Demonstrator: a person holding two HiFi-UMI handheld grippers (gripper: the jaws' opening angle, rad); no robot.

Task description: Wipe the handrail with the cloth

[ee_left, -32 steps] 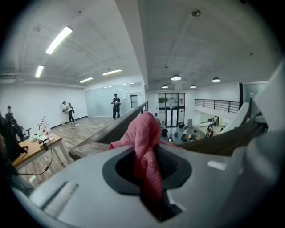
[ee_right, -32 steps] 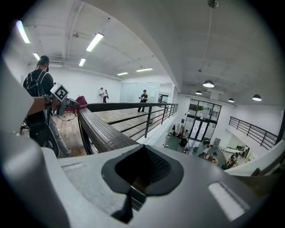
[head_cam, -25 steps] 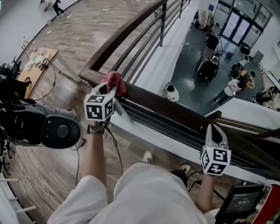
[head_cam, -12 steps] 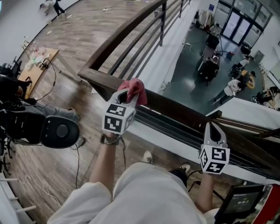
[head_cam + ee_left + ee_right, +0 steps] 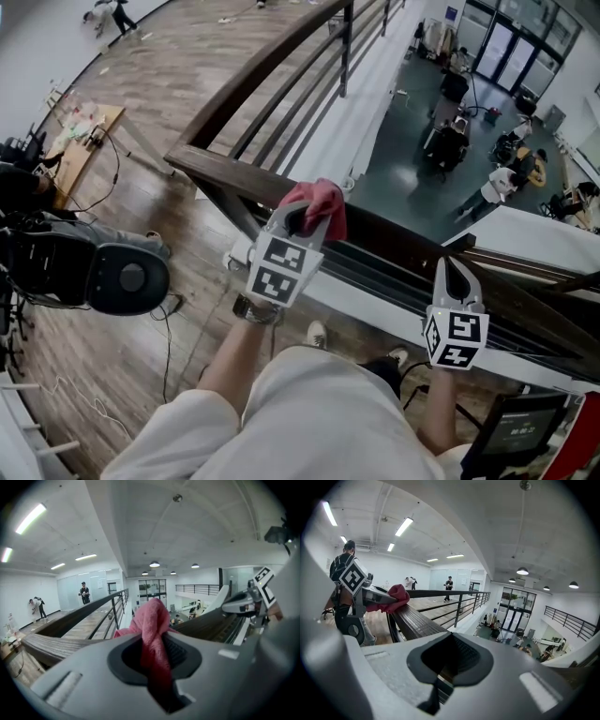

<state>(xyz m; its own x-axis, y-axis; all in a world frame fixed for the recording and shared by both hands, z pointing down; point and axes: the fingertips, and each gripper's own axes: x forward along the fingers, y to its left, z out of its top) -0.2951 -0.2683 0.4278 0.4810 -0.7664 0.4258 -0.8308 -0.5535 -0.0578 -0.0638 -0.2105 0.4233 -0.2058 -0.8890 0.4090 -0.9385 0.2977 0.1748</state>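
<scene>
1. The left gripper (image 5: 302,217) has its fingers closed on the pink cloth (image 5: 317,199). The cloth lies on top of the wooden handrail (image 5: 211,167), near the middle of the head view.
2. Since a second ago the cloth has slid to the right along the rail, away from the corner at the upper left.
3. This suggests that a wiping stroke is under way. The part near the corner is probably done, and the long part toward the lower right still waits.
4. The right gripper (image 5: 449,272) has its fingers closed on nothing. It stays at the rail at the lower right and has hardly moved.
</scene>
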